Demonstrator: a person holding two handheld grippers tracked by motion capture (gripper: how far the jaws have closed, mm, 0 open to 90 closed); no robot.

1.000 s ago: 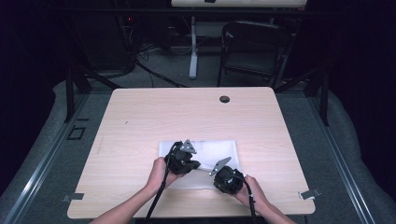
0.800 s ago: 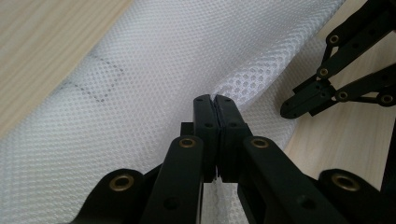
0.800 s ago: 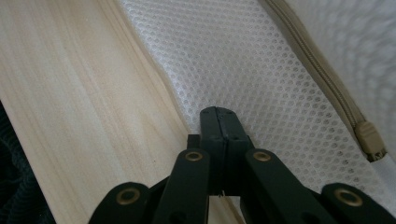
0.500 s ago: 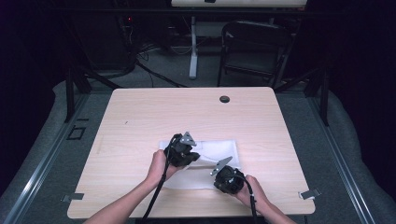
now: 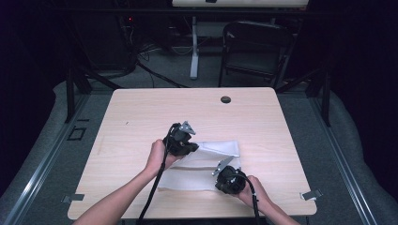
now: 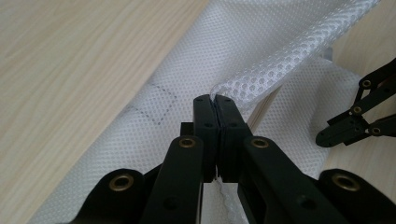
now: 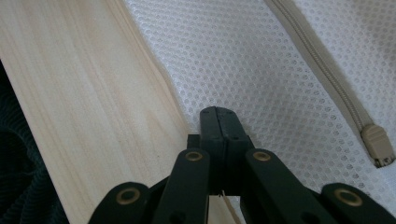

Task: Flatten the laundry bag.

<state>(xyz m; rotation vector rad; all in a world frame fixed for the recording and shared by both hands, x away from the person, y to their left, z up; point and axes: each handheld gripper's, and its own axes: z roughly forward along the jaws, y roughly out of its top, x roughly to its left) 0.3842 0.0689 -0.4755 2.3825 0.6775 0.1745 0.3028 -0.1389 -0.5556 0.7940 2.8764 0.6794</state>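
Observation:
A white mesh bag (image 5: 206, 166) lies on the wooden table (image 5: 141, 117), near the front edge. My left gripper (image 5: 190, 149) is shut on the bag's far left edge, and a fold of mesh (image 6: 280, 70) rises off the table from its closed jaws (image 6: 215, 100). My right gripper (image 5: 224, 183) is shut on the bag's near right edge, low at the table. In the right gripper view the closed tips (image 7: 218, 112) pinch the mesh border (image 7: 261, 60), with a beige zipper pull (image 7: 377, 147) to the right. The right gripper (image 6: 336, 133) also appears in the left gripper view.
A black round grommet (image 5: 225, 99) sits near the table's far edge. A folding chair (image 5: 256, 47) and cables stand on the floor beyond the table. Metal clips (image 5: 311, 194) mark the front corners. Dark floor (image 7: 18, 177) lies just past the near table edge.
My left gripper has risen and moved away from the person, drawing the bag's edge up with it. The right gripper has stayed put.

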